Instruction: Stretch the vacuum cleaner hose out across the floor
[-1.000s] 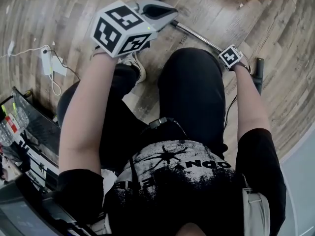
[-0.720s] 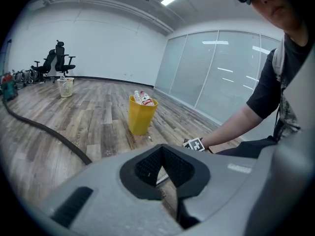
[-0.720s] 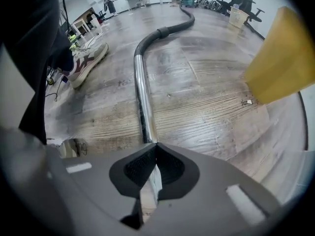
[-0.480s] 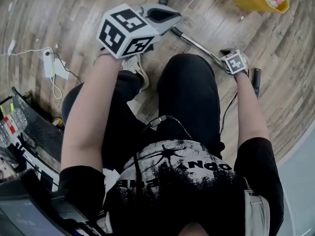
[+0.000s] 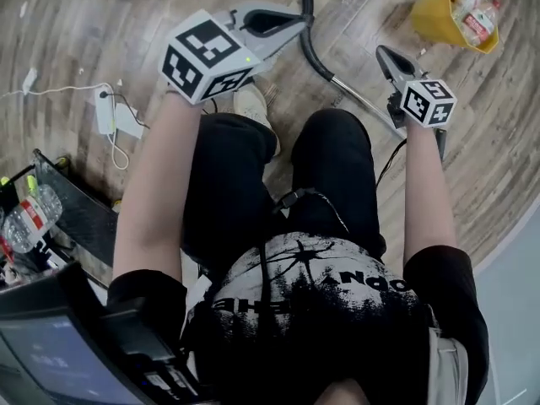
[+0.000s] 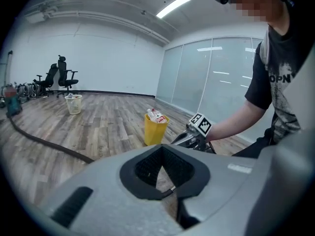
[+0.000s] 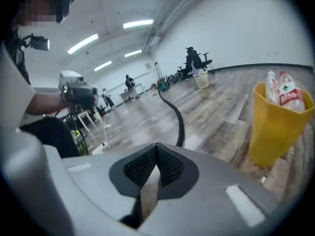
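Head view: the black hose [image 5: 314, 57] ran lengthwise away from the person across the floor, left of the yellow bin [image 5: 439, 15], passing between the left hand-held gripper [image 5: 295, 22] and the right hand-held gripper [image 5: 381, 53]; both forearms were reached forward, and the left looked nearer. Left gripper view: jaws together on nothing, the hose [image 6: 44, 142] trailing off left of the bin. Right gripper view: jaws shut and empty too, the hose [image 7: 178, 117] ahead, again left of the bin.
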